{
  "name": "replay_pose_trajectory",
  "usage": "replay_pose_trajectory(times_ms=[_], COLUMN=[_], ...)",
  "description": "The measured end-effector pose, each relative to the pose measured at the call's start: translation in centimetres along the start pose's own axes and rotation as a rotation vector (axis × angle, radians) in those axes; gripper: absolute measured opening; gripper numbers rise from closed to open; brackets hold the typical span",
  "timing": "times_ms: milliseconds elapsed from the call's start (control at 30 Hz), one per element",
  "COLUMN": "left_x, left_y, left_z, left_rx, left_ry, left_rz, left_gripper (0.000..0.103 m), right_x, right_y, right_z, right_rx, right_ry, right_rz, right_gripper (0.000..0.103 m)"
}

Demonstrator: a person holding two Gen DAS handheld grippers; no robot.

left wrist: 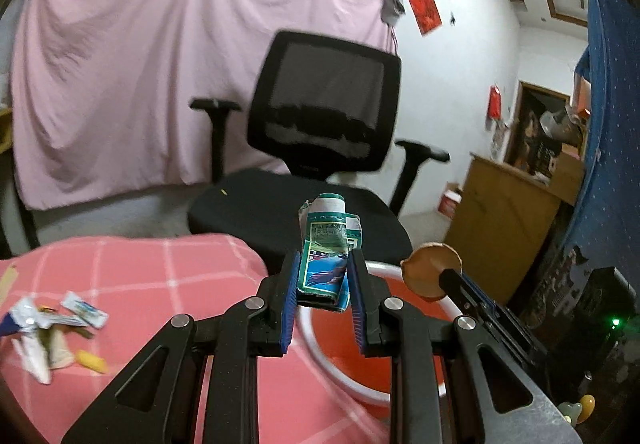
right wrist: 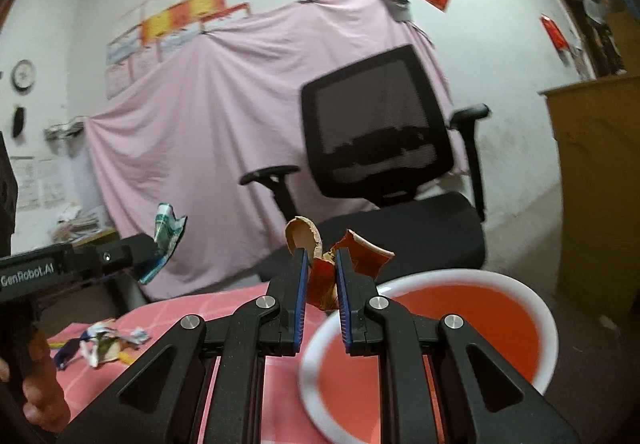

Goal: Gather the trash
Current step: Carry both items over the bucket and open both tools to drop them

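- Blue-padded, my left tongs (left wrist: 323,276) are clamped on a crumpled green-and-blue wrapper (left wrist: 326,244), which sticks up past the tips and hangs in the air above the near rim of the basin.
- My right tongs (right wrist: 322,268) are pinched tight on a torn red paper scrap with a tan inner face (right wrist: 340,258); its ragged flaps spread out on both sides above the pads.
- From the left wrist view the right tongs' load shows as a round tan piece (left wrist: 431,271) just beside my own wrapper, both held over the same spot.
- Below and just ahead sits the red basin with a white rim (right wrist: 540,308), resting at the edge of the table, which is covered in a pink checked cloth (left wrist: 132,268). I take it as the trash bin.
- Well to the left on the cloth lies a small heap of leftover wrappers and scraps (left wrist: 48,336), not yet gathered.
- Beyond the table stands a black mesh office chair (left wrist: 324,103) before a pink sheet hung on the wall (left wrist: 120,75).
- I judge the step to be carrying two pieces to the basin; next, each pair of tongs should be centred over the red hollow and opened, clear of the rim so nothing bounces out, then I go back for the heap.
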State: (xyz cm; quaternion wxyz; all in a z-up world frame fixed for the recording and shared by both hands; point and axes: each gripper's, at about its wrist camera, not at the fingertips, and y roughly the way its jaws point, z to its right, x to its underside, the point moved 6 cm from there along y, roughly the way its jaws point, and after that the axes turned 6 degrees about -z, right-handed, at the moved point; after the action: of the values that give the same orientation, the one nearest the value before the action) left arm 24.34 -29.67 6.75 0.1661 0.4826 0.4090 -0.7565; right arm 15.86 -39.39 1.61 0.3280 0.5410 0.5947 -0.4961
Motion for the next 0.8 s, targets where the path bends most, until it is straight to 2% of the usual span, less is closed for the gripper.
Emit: replay_pose_trajectory(times_ms=[300, 500, 567, 633, 700, 767, 800], left_x=[2.1, 3.6, 4.1, 4.4, 4.2, 4.0, 4.0], left_y=[6.3, 8.2, 8.9, 9.3, 9.3, 9.3, 9.2], left_z=[0.7, 0.3, -0.1, -0.8, -1.5, -1.9, -1.9], left_rx=[0.054, 0.062, 0.054, 0.058, 0.060, 0.053, 0.052], left_ry=[-0.030, -0.045, -0.065, -0.098, -0.136, -0.151, -0.149], left_rz=[-0.217, -0.288, -0.324, -0.347, -0.339, -0.342, -0.341], left_gripper=[0.020, 0.020, 0.022, 0.033, 0.035, 0.035, 0.035], right_x=[1.2, 1.4, 1.6, 1.8, 1.8, 2.0, 2.1], right_y=[1.7, 2.2, 2.2, 2.6, 2.6, 2.6, 2.6], right_z=[2.7, 2.5, 2.7, 3.0, 3.6, 4.1, 4.3], right_rx=[0.068, 0.053, 0.086, 0.068, 0.086, 0.082, 0.079], right_ry=[0.070, 0.074, 0.067, 0.073, 0.088, 0.122, 0.139], right_rz=[-0.099, -0.124, -0.129, -0.154, -0.152, -0.159, -0.163], right_gripper=[0.013, 0.013, 0.013, 0.014, 0.015, 0.026, 0.035])
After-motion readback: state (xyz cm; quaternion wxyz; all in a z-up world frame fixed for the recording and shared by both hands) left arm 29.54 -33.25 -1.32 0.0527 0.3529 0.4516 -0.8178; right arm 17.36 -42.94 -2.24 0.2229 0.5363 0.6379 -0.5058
